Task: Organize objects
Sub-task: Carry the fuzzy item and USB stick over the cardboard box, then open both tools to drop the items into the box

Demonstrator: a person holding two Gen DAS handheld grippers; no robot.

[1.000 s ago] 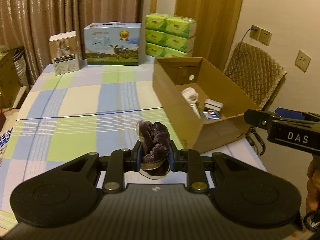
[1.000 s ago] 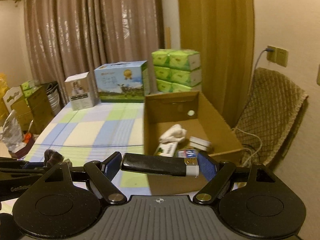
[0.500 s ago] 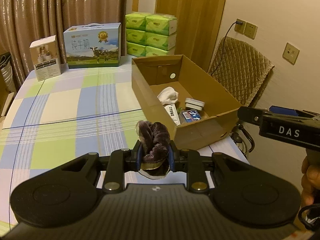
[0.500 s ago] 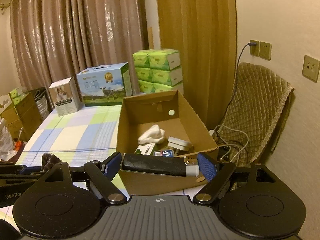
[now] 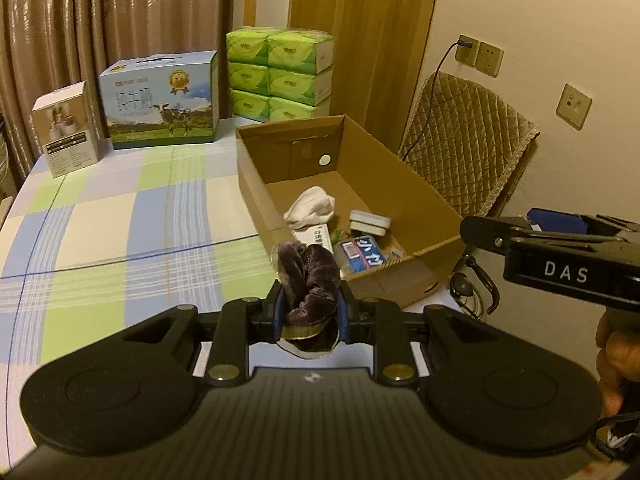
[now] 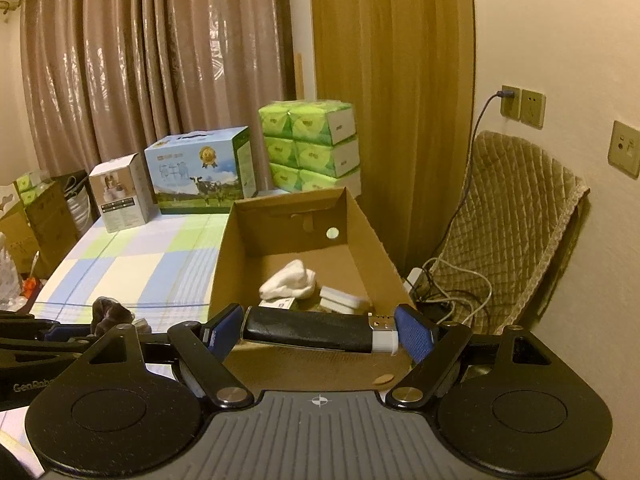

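My left gripper (image 5: pixel 308 314) is shut on a dark purple velvet scrunchie (image 5: pixel 310 280), held just short of the near left corner of the open cardboard box (image 5: pixel 420 196). My right gripper (image 6: pixel 320 330) grips a long black bar with a white and silver end (image 6: pixel 320 330) lengthwise between its blue pads, in front of the box's (image 6: pixel 224 256) near wall. Inside the box lie a white cloth (image 5: pixel 310 207), a small white case (image 5: pixel 370 222), a blue packet (image 5: pixel 362 254) and a white carton (image 5: pixel 316 236). The scrunchie (image 6: pixel 110 314) and left gripper show at the right wrist view's left edge.
The box stands at the right edge of a checked tablecloth (image 5: pixel 120 216). At the far end are a milk carton box (image 5: pixel 160 106), a small white box (image 5: pixel 66 128) and stacked green tissue packs (image 5: pixel 280 72). A quilted chair (image 5: pixel 464 148) and cables (image 6: pixel 452 284) sit right of the table.
Both grippers have moved toward the box with their loads still held; the box now sits closer and more central in both views.
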